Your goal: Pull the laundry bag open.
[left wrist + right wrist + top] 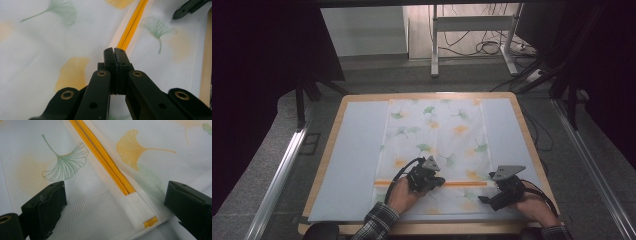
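Below, a wooden table [517,107] carries a pale mat [357,150] over grey floor [272,130].

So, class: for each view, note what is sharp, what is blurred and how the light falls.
High view: table evenly lit, surroundings dark. Left gripper view: shut left gripper sharp, bag soft. Right gripper view: zipper and mesh crisp, open right gripper slightly soft.

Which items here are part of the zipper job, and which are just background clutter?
In the job:
- mesh laundry bag with ginkgo-leaf print
- its yellow zipper
- left claw, shut over the zipper line
- right claw, open, astride the zipper's end

Just lying about:
- pale blue mat
- wooden table
- desk frame and floor cables behind
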`<act>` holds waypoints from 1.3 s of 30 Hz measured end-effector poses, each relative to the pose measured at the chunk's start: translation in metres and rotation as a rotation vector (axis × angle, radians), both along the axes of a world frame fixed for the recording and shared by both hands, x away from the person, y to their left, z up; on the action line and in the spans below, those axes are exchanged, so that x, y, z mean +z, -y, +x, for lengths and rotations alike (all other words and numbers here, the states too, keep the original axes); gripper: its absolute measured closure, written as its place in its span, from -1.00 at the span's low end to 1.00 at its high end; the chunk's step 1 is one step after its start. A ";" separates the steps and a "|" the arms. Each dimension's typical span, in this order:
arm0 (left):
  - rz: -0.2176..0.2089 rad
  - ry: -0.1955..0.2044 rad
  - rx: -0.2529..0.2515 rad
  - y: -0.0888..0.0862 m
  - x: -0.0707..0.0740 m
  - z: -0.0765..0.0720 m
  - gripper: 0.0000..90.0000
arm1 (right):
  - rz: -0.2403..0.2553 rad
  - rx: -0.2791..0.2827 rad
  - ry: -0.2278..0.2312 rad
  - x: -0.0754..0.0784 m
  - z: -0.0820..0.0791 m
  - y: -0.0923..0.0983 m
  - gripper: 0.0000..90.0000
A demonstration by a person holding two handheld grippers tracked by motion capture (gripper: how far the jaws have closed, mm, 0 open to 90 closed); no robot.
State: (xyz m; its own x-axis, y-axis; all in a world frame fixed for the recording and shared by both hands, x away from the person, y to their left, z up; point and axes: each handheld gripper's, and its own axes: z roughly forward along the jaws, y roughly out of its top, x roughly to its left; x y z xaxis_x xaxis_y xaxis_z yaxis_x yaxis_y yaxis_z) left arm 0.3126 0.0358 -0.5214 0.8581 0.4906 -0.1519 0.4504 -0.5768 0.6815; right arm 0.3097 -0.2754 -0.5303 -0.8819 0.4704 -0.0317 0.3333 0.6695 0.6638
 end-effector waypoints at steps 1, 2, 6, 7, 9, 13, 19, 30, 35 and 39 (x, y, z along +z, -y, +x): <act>0.002 -0.002 0.007 -0.006 0.000 -0.001 1.00 | 0.001 -0.001 0.000 0.000 0.000 0.000 -0.92; 0.008 -0.003 0.018 -0.011 0.000 -0.002 1.00 | 0.000 -0.002 0.000 0.000 0.000 0.000 -0.92; 0.000 -0.017 0.056 -0.035 -0.003 -0.005 1.00 | 0.001 -0.002 0.000 0.000 0.000 0.000 -0.92; -0.001 -0.017 0.063 -0.039 -0.004 -0.006 1.00 | 0.001 -0.002 0.000 0.000 0.000 0.000 -0.92; -0.003 -0.018 0.079 -0.049 -0.004 -0.009 1.00 | 0.001 -0.003 0.001 0.000 0.000 0.000 -0.92; -0.007 -0.021 0.111 -0.065 -0.005 -0.014 1.00 | 0.001 -0.003 0.002 0.000 0.000 0.000 -0.92; 0.002 -0.019 0.143 -0.083 -0.003 -0.019 1.00 | 0.001 -0.004 0.002 0.000 0.000 0.000 -0.92; 0.013 -0.023 0.231 -0.131 -0.001 -0.029 1.00 | 0.001 -0.005 0.003 0.000 -0.001 0.000 -0.92; 0.004 -0.031 0.265 -0.153 -0.001 -0.035 1.00 | 0.000 -0.005 0.003 0.000 -0.001 0.000 -0.92; 0.019 -0.019 0.295 -0.167 -0.001 -0.039 1.00 | 0.000 -0.006 0.003 0.000 -0.001 0.000 -0.92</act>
State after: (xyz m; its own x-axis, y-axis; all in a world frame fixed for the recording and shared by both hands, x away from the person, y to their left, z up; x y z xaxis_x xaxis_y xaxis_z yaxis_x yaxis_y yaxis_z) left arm 0.2733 0.2031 -0.5221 0.6748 0.7216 -0.1547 0.6131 -0.4315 0.6618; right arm 0.3091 -0.2753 -0.5303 -0.8789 0.4758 -0.0347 0.3351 0.6675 0.6650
